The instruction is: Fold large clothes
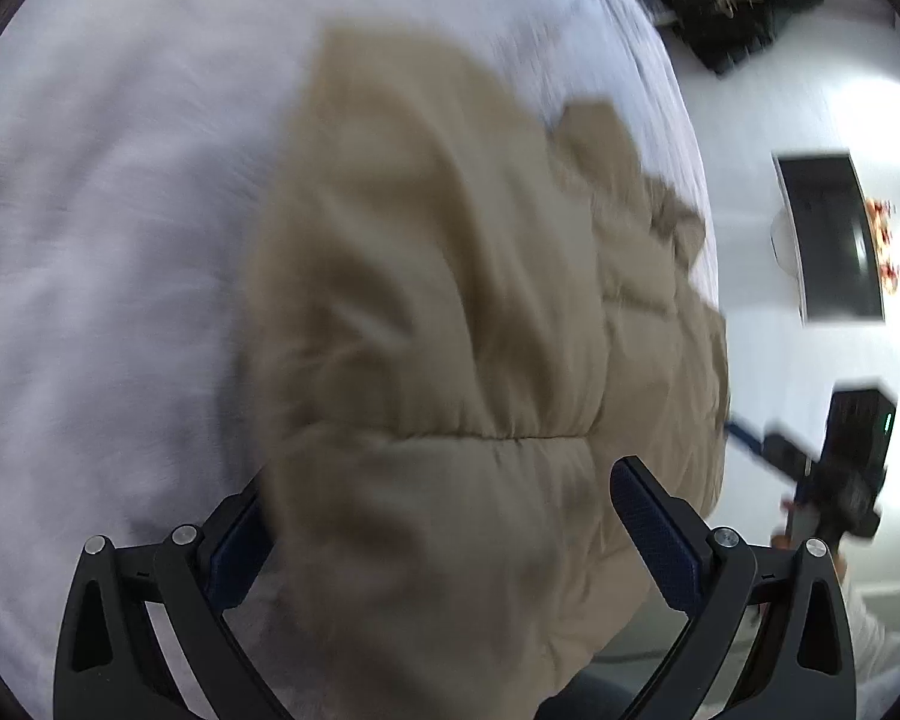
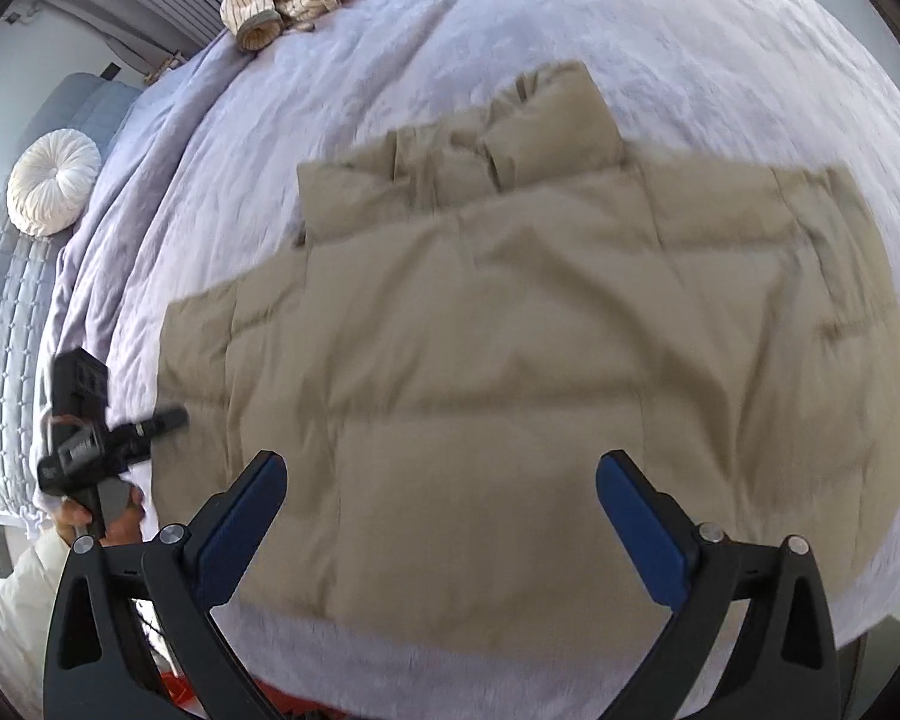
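1. My left claw (image 1: pixel 444 516) stands wide open and holds nothing; the near end of the beige puffer jacket (image 2: pixel 510 348) bulges between its fingers, but I cannot tell if they touch it.
2. The jacket lies on the lavender bed (image 2: pixel 690 60) near its front edge, spread mostly flat, one part already folded over the body, collar toward the far side.
3. My right claw (image 2: pixel 441 495) hovers wide open above the jacket's near hem, empty.
4. I judge one fold made; more folds remain.
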`<action>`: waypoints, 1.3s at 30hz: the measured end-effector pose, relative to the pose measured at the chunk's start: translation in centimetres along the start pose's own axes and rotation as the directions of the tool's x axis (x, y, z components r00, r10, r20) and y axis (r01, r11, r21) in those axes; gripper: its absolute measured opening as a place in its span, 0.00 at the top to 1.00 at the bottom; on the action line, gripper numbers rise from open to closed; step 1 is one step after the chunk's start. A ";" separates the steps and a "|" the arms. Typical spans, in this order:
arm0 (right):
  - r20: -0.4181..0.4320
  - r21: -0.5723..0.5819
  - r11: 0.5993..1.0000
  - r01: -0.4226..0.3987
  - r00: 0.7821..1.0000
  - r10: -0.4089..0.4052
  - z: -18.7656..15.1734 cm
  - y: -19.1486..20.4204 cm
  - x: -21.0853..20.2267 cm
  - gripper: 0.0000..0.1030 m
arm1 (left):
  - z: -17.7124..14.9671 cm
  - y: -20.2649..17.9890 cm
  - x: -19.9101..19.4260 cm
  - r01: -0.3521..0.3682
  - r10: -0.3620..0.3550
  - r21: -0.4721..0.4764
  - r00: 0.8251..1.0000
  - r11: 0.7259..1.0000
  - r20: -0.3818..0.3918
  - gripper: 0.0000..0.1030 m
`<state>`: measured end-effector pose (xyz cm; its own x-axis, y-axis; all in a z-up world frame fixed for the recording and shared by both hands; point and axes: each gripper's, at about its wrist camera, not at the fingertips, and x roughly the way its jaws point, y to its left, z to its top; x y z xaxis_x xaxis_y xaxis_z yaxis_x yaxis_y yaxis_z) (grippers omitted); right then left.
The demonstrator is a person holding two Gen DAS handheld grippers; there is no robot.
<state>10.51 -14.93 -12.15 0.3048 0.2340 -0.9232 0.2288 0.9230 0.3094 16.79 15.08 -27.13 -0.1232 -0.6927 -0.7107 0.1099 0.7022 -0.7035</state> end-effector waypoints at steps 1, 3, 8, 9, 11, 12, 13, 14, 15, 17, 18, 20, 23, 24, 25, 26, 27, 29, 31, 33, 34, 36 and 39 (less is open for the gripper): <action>0.007 -0.003 1.000 0.001 1.000 -0.001 0.4 0.0 0.3 0.08 | 0.0 0.0 0.8 -0.007 0.007 0.010 1.000 1.000 -0.024 0.00; 0.010 -0.007 1.000 0.018 1.000 -0.018 1.4 0.1 1.3 0.45 | 0.0 -0.1 2.0 -0.013 0.015 0.026 0.998 1.000 -0.061 0.01; 0.026 -0.020 0.999 0.031 0.999 -0.031 2.8 0.0 3.9 0.82 | 0.2 -0.4 2.6 0.055 -0.055 0.004 0.995 0.998 -0.082 0.61; 0.033 -0.027 0.999 0.032 0.999 -0.031 3.1 0.0 4.4 0.83 | 0.1 -0.6 2.5 0.086 -0.086 -0.006 0.993 0.996 -0.084 0.65; 0.031 -0.024 0.999 0.031 0.999 -0.031 3.8 -0.2 5.6 0.84 | -0.2 -1.8 2.0 0.086 -0.085 0.018 0.993 0.996 -0.080 0.73; 0.026 -0.019 0.999 0.031 0.999 -0.031 4.1 -0.4 6.1 0.84 | -0.4 -2.6 1.5 0.099 -0.096 0.028 0.992 0.995 -0.080 0.73; 0.018 -0.010 0.999 0.032 0.999 -0.032 4.4 -0.6 6.8 0.84 | -0.6 -3.5 1.1 0.120 -0.117 0.034 0.990 0.992 -0.078 0.73; 0.010 -0.002 0.999 0.035 0.999 -0.035 4.6 -0.9 7.4 0.85 | -0.7 -4.6 0.6 0.151 -0.147 0.044 0.986 0.988 -0.076 0.73; 0.001 0.004 0.999 0.036 0.999 -0.036 4.8 -1.2 7.9 0.86 | -0.9 -6.0 0.0 0.182 -0.177 0.059 0.981 0.982 -0.076 0.73; -0.016 0.032 0.999 0.029 0.999 -0.029 4.9 -1.9 9.0 0.90 | -1.2 -9.2 -0.6 0.234 -0.226 0.092 0.971 0.968 -0.083 0.73; -0.025 0.045 0.999 0.022 0.999 -0.021 5.0 -2.1 9.5 0.90 | -1.2 -10.6 -0.8 0.249 -0.241 0.104 0.967 0.963 -0.085 0.73; -0.041 0.073 0.997 0.003 0.999 0.000 5.1 -2.7 10.2 0.91 | -1.3 -13.9 -0.5 0.263 -0.253 0.136 0.964 0.955 -0.085 0.73; -0.057 0.115 0.993 -0.035 0.998 0.042 5.3 -3.6 9.9 0.92 | -1.3 -16.6 0.4 0.256 -0.246 0.136 0.966 0.957 -0.085 0.73; -0.056 0.123 0.991 -0.043 0.997 0.050 5.1 -3.9 9.2 0.92 | -1.3 -17.3 0.6 0.264 -0.255 0.133 0.963 0.955 -0.085 0.73; -0.051 0.126 0.991 -0.048 0.997 0.055 4.8 -4.3 8.5 0.92 | -1.4 -17.9 0.8 0.265 -0.256 0.137 0.963 0.954 -0.083 0.73; -0.035 0.130 0.989 -0.064 0.997 0.069 4.1 -4.7 6.9 0.91 | -1.5 -18.6 0.9 0.254 -0.244 0.146 0.966 0.956 -0.081 0.73; -0.020 0.138 0.987 -0.086 0.996 0.090 3.2 -5.1 5.6 0.91 | -1.6 -19.0 1.0 0.241 -0.231 0.151 0.970 0.959 -0.080 0.73; 0.004 0.161 0.978 -0.131 0.991 0.132 0.3 -6.3 2.7 0.91 | -1.8 -19.5 1.2 0.219 -0.210 0.141 0.975 0.965 -0.076 0.73; 0.010 0.177 0.972 -0.155 0.988 0.155 -2.9 -7.3 0.7 0.91 | -1.9 -20.2 1.5 0.198 -0.190 0.126 0.979 0.972 -0.070 0.73; 0.007 0.202 0.962 -0.184 0.982 0.187 -7.0 -8.2 -0.8 0.91 | -2.0 -21.4 2.0 0.169 -0.163 0.120 0.985 0.978 -0.062 0.73; -0.004 0.223 0.955 -0.195 0.980 0.201 -8.9 -8.6 -0.9 0.91 | -2.1 -22.0 2.2 0.156 -0.150 0.120 0.987 0.980 -0.061 0.73; -0.026 0.266 0.940 -0.212 0.974 0.227 -11.4 -9.3 -0.3 0.91 | -2.9 -23.9 3.1 0.124 -0.117 0.123 0.991 0.985 -0.062 0.73; -0.041 0.334 0.914 -0.232 0.965 0.259 -13.5 -10.4 1.7 0.91 | -3.9 -26.9 3.9 0.064 -0.054 0.147 0.996 0.987 -0.071 0.73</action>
<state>-3.82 -19.95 -20.02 0.3156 0.4777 -0.8199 0.4472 0.6872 0.5725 9.55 -5.81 -10.94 -0.1991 -0.7160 -0.6691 0.2453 0.6247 -0.7414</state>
